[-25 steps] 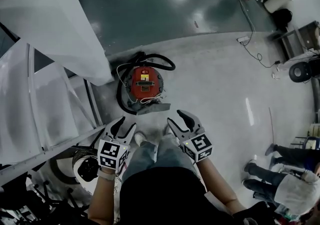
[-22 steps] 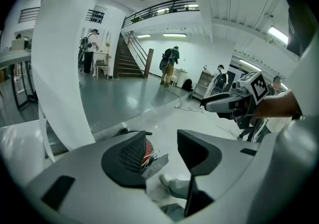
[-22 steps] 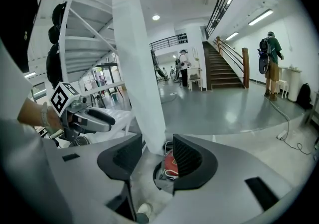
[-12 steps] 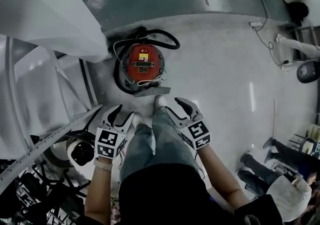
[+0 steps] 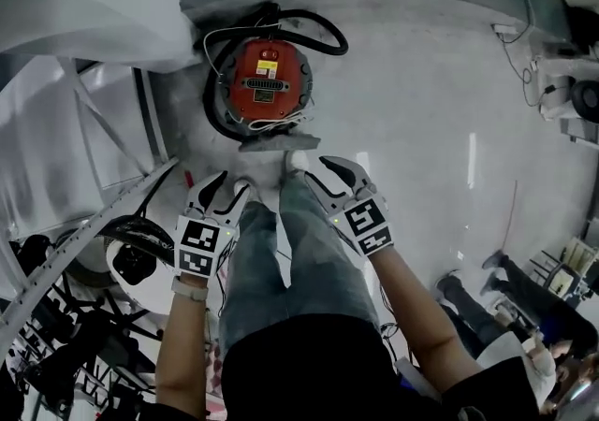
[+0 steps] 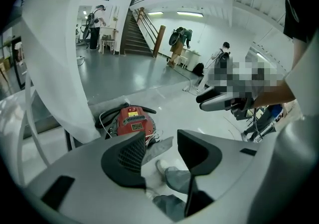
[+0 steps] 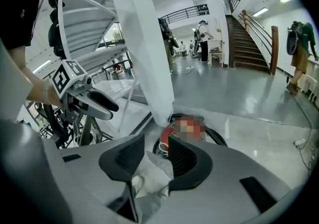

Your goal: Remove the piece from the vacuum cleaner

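Left gripper (image 5: 225, 187) and right gripper (image 5: 323, 169) sunk nearer vacuum cleaner (image 5: 267, 82).
Jaws apart, empty, right's just narrowing (loose cord (image 5: 281, 120) could snag one).

A round red vacuum cleaner (image 5: 265, 80) sits upright on the pale floor (image 5: 421, 129), its black hose (image 5: 323, 24) looped around it and a flat grey piece (image 5: 281, 141) lying against its near edge.
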Action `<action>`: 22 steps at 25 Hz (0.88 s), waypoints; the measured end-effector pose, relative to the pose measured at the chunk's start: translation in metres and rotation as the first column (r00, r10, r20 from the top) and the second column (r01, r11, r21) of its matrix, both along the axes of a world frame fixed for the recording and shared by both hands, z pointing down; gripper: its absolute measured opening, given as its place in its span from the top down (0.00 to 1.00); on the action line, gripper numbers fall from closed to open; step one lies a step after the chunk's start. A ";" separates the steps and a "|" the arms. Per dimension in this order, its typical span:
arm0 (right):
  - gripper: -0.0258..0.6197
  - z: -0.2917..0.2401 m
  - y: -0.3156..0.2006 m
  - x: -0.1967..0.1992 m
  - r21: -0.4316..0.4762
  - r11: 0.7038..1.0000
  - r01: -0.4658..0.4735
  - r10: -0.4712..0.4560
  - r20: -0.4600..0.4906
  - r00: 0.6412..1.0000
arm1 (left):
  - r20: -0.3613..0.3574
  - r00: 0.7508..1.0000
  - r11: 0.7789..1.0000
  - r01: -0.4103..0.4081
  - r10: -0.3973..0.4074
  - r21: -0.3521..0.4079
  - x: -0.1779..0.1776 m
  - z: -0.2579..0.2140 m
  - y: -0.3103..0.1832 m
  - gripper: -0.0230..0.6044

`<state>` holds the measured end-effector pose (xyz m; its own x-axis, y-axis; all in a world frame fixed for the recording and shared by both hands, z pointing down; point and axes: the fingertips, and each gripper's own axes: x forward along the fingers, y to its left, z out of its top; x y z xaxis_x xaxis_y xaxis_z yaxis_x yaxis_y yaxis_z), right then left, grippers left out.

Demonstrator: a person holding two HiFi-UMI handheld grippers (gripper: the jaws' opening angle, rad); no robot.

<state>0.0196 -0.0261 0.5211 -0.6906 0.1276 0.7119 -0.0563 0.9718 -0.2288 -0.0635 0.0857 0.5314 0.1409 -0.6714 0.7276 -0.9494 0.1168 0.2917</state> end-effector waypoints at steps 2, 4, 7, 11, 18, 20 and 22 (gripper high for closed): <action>0.70 0.021 -0.002 -0.001 -0.004 1.000 0.017 -0.017 -0.020 1.000 | -0.007 1.000 1.000 0.011 -0.011 -0.015 0.002 0.018 -0.002 0.64; 0.72 0.041 -0.004 -0.001 -0.004 0.999 0.032 -0.032 -0.036 0.999 | -0.006 1.000 0.999 0.020 -0.020 -0.032 0.003 0.036 -0.003 0.64; 0.75 0.071 -0.006 -0.003 0.002 0.998 0.060 -0.060 -0.057 0.997 | 0.001 1.000 0.998 0.025 -0.025 -0.057 0.005 0.063 -0.002 0.64; 0.79 0.111 -0.007 -0.005 0.008 0.994 0.104 -0.103 -0.089 0.991 | -0.010 1.000 0.996 0.020 -0.021 -0.082 0.011 0.101 -0.003 0.64; 0.80 0.172 -0.007 -0.010 0.002 0.984 0.177 -0.175 -0.126 0.976 | -0.027 0.999 0.989 0.024 -0.028 -0.144 0.015 0.165 -0.003 0.64; 0.80 0.190 -0.006 -0.010 -0.003 0.980 0.198 -0.197 -0.140 0.970 | -0.029 0.999 0.987 0.027 -0.032 -0.159 0.016 0.181 -0.003 0.64; 0.80 0.208 -0.007 -0.012 -0.005 0.976 0.219 -0.217 -0.149 0.965 | -0.026 0.999 0.985 0.035 -0.040 -0.170 0.015 0.196 -0.005 0.64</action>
